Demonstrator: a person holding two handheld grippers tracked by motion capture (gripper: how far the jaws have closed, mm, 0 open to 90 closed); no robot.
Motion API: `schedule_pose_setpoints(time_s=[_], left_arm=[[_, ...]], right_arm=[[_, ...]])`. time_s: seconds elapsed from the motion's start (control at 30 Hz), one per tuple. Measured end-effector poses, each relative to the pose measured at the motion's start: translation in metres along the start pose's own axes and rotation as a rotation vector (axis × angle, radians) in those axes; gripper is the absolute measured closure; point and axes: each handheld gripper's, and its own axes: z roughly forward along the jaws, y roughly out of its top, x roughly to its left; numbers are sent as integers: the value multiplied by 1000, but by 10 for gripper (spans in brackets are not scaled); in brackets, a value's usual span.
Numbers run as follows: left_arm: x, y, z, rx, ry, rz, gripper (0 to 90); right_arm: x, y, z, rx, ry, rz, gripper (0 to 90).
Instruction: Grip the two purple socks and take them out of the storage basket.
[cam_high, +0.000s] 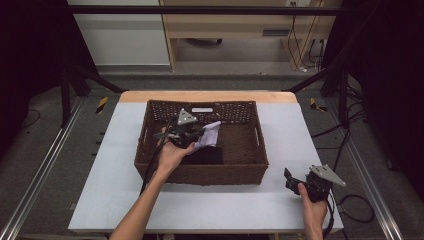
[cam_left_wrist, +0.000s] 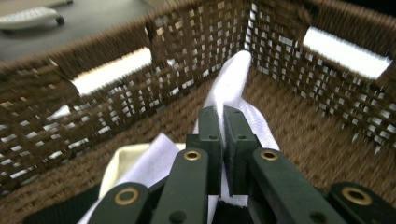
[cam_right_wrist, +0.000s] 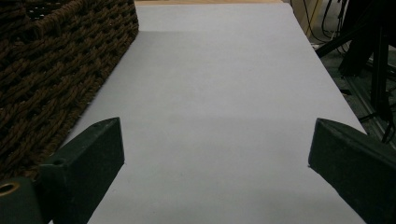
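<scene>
Gripping a white cloth (cam_high: 210, 134) between its pressed-together jaws, the left gripper (cam_high: 192, 136) hangs inside a brown woven basket (cam_high: 250, 172) that sits in the middle of a pale table (cam_high: 280, 200). In the left gripper view the cloth (cam_left_wrist: 233, 84) rises past the closed jaw tips toward a far corner of the basket (cam_left_wrist: 93, 130), while more of it, white with a cream-coloured fold, drapes down to the left over something black on the basket floor. Whether that dark patch is another piece of fabric cannot be told. Seen from the high view, the cloth is lifted off the basket floor, near the back left part of the basket. The right gripper (cam_high: 295, 181) rests low over the table at the near right, well apart from the basket, with its jaws spread wide and nothing between them; the right gripper view shows bare table (cam_right_wrist: 224, 93) ahead and the basket's outer wall (cam_right_wrist: 51, 70) at its left. As a judgement, the pick-up is done, but the cloth is not yet clear of the basket, and it has yet to be set down anywhere.
</scene>
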Motion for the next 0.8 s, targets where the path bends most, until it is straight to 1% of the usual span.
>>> schedule_pose_setpoints(time_s=[0.03,0.1,0.13,0.17,0.2,0.23,0.33,0.43,0.5,0.63,0.7,0.8], left_arm=[[0,2,-3,-13,2,4,864],[0,7,-10,-58,1,-5,864],[0,9,-14,-78,7,-9,864],[-1,15,-23,-108,13,-7,864],[-1,15,-23,-108,13,-7,865],[-1,18,-26,-121,13,-9,864],[-3,26,-39,-164,9,-11,864],[-5,34,-52,-198,5,-3,864],[-7,38,-61,-222,-2,-9,865],[-12,42,-74,-243,-15,-9,865],[-14,45,-80,-235,-39,-13,865],[-16,46,-90,-249,-44,-14,865]], right_arm=[[0,0,0,0,0,0,39],[0,0,0,0,0,1,40],[0,0,0,0,0,1,40],[0,0,0,-2,1,2,40],[0,0,0,-2,1,2,40],[0,0,0,0,-1,1,40],[0,0,0,0,-1,2,40],[0,0,0,1,-1,2,40],[0,0,0,0,-1,2,40],[0,0,0,1,2,7,40],[0,0,0,1,2,6,40],[0,0,0,2,-1,3,40]])
